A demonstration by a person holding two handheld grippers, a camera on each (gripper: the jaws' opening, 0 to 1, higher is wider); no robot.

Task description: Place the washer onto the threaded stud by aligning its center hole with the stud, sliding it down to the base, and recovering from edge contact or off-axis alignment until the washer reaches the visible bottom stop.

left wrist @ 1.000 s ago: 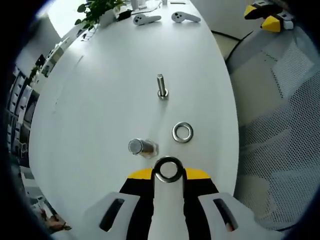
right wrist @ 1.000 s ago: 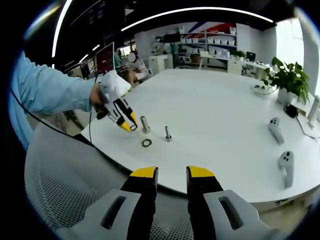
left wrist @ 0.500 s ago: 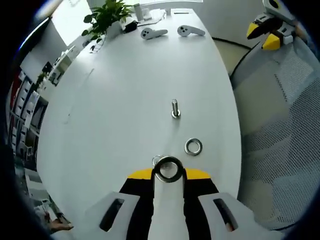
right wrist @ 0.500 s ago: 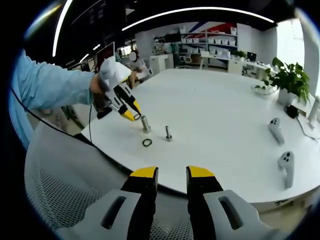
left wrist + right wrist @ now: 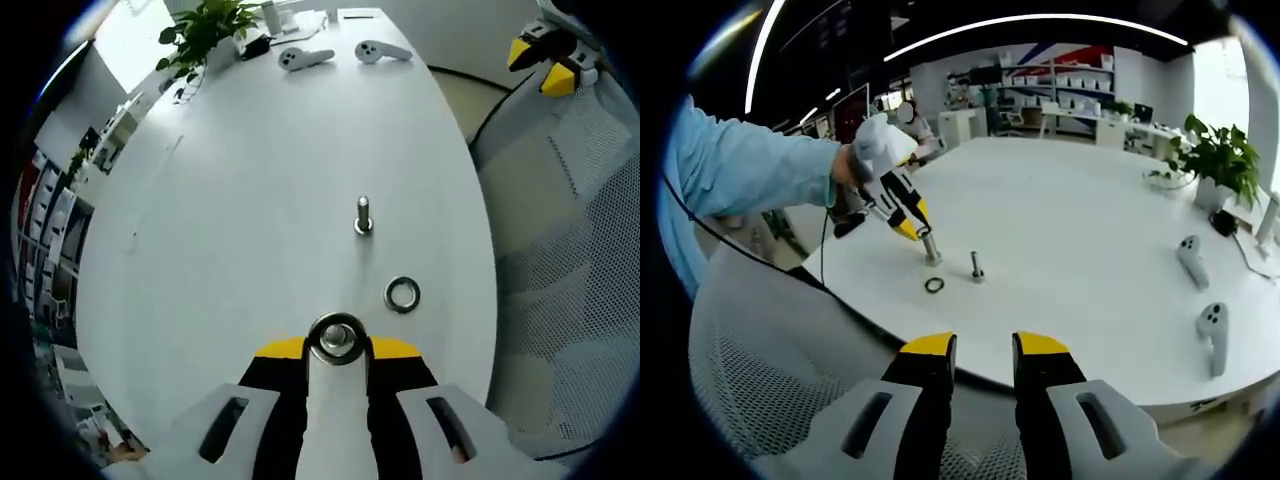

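Note:
My left gripper [image 5: 337, 350] is shut on a steel washer [image 5: 337, 320], held flat over the white table [image 5: 250, 200]. The top of a thick threaded stud [image 5: 338, 341] shows through the washer's hole. In the right gripper view, a hand holds the left gripper [image 5: 910, 222] tilted, its tips right at the top of that thick stud [image 5: 931, 250]. A thinner stud [image 5: 363, 216] stands further along, and a loose washer [image 5: 402, 295] lies flat between the two. My right gripper [image 5: 983, 352] hovers open over the chair, well back from the table, with nothing between its fingers.
Two white controllers [image 5: 305, 58] [image 5: 380, 50] and a potted plant [image 5: 200, 30] sit at the table's far end. A grey mesh chair [image 5: 770, 370] stands at the table's edge under the right gripper. A light blue sleeve [image 5: 740, 185] reaches in from the left.
My left gripper has carried the washer sideways over the thick stud, which stood left of the washer before and now shows through its hole. The right gripper has stayed put.

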